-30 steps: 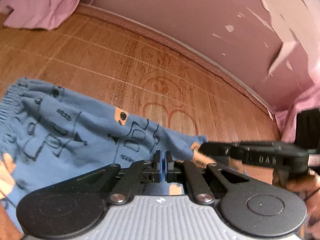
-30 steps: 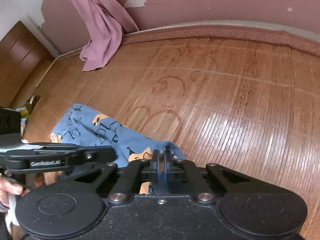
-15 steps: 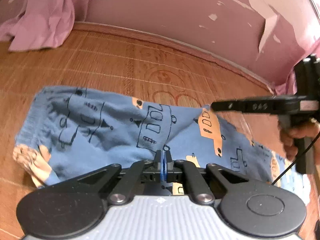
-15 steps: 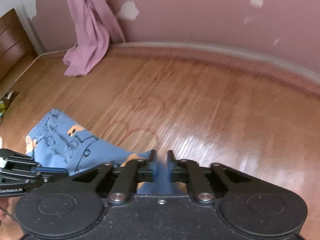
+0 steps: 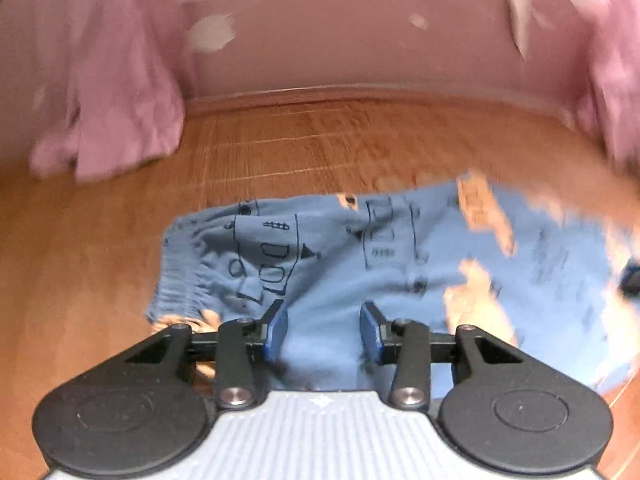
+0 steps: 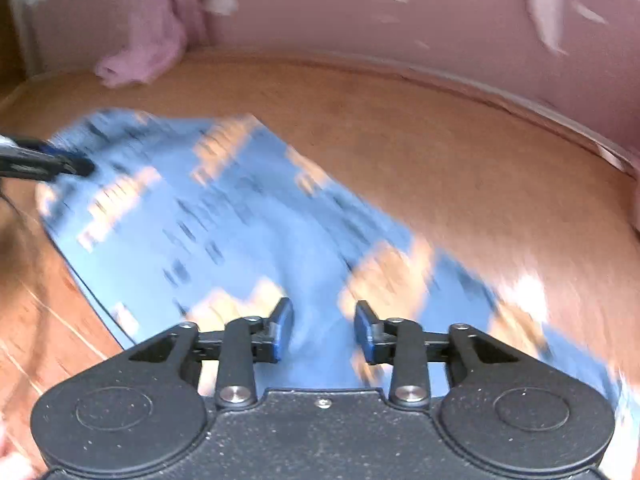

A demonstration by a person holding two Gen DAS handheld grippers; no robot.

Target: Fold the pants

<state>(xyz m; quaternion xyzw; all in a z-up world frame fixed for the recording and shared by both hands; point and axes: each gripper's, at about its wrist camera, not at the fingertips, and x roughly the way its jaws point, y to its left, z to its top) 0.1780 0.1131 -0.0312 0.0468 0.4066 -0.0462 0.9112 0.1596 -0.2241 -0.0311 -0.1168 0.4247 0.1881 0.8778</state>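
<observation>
Both grippers stand with fingers spread and nothing between the blue pads: left gripper [image 5: 323, 330] and right gripper [image 6: 323, 330] each hang over the blue printed pants [image 5: 400, 276]. Those pants lie spread on the wooden floor [image 5: 280, 152], elastic waistband [image 5: 176, 272] at nine o'clock in the left view. Pink fabric [image 5: 120, 112] hangs at ten o'clock against the pink wall [image 5: 360, 40].

Soft blue cotton-like pants [image 5: 340, 280] lie on the floor [image 5: 320, 148], their waistband ribbed and gathered at the frame's left. The floor is glossy wood, with glare at lower right in the right view. Left gripper [image 5: 323, 330]: matt black plastic arms, blue pads, shiny metal rivets, ribbed grey housing. Right gripper [image 6: 324, 330]: speckled, grainy black body. Pink cloth [image 5: 120, 120] hangs limp, upper left; the wall's [image 5: 360, 40] paint is peeling.
</observation>
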